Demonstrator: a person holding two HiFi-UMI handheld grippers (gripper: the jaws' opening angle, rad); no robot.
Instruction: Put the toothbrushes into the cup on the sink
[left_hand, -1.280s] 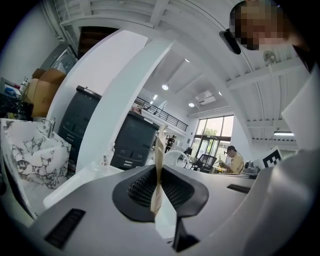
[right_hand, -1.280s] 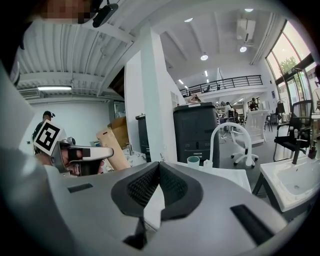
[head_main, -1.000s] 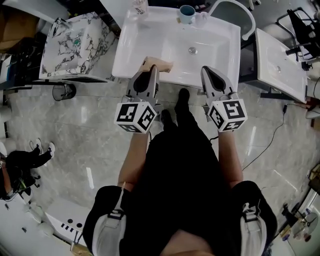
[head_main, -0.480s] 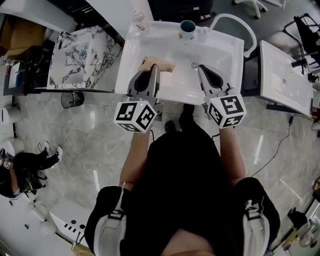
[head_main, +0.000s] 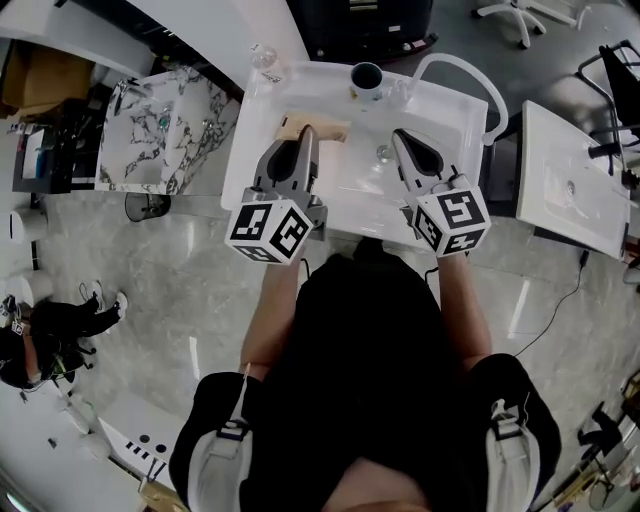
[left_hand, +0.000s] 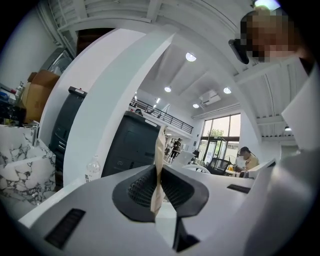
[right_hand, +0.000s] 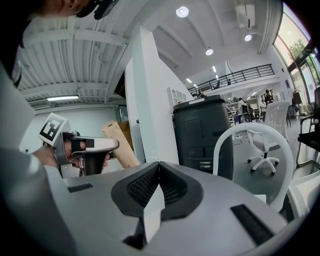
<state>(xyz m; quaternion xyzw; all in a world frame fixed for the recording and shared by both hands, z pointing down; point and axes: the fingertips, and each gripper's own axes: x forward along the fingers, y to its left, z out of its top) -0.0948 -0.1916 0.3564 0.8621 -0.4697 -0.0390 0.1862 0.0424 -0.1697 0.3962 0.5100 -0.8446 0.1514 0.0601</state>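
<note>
A white sink (head_main: 440, 110) lies ahead, with a dark-rimmed cup (head_main: 367, 80) on its back ledge. My left gripper (head_main: 307, 138) hovers over the basin's left part, shut on a flat tan paper packet (head_main: 318, 128). Seen edge-on in the left gripper view, the packet (left_hand: 159, 150) sticks up past the gripper's (left_hand: 158, 172) closed jaws. What is inside the packet is hidden. My right gripper (head_main: 398, 138) hangs above the basin near the drain (head_main: 382, 152). Its jaws are shut with nothing between them (right_hand: 159, 167). The right gripper view shows the left gripper (right_hand: 86, 146) and packet (right_hand: 121, 146) at its left.
A clear bottle (head_main: 262, 58) stands at the sink's back left corner. A marble-patterned basin (head_main: 160, 125) sits to the left, a second white basin (head_main: 572, 180) to the right. A white curved chair back (head_main: 478, 70) and a dark cabinet (right_hand: 205, 132) stand behind the sink.
Both grippers have moved forward from the sink's front edge to over the basin. The left one still holds the tan packet. The cup is nearer to both.
</note>
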